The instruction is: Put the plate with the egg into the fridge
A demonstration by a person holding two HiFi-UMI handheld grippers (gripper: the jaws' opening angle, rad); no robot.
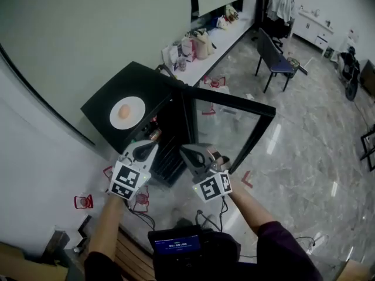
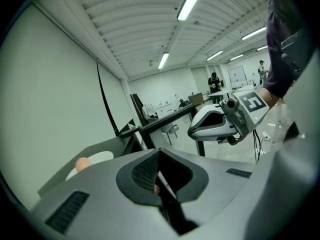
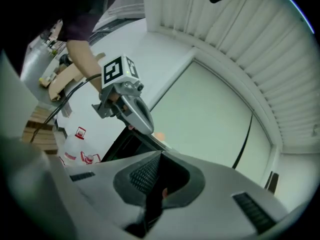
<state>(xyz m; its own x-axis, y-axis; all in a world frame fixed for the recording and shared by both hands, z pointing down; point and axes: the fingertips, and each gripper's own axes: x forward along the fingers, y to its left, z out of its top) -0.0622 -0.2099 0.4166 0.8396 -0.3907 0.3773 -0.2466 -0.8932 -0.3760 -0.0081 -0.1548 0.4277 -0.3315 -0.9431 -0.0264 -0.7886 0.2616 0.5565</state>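
The plate (image 1: 136, 105) with the egg (image 1: 123, 112) sits on top of the black fridge (image 1: 108, 95), dark margin showing all round it, at about 11 o'clock from the left hand-held gripper (image 1: 147, 147). That one and the right hand-held gripper (image 1: 186, 153) are both closed on nothing, side by side before the open cabinet. The glass door (image 1: 231, 100) stands out toward 2 o'clock, with bare floor (image 1: 304, 151) beyond it
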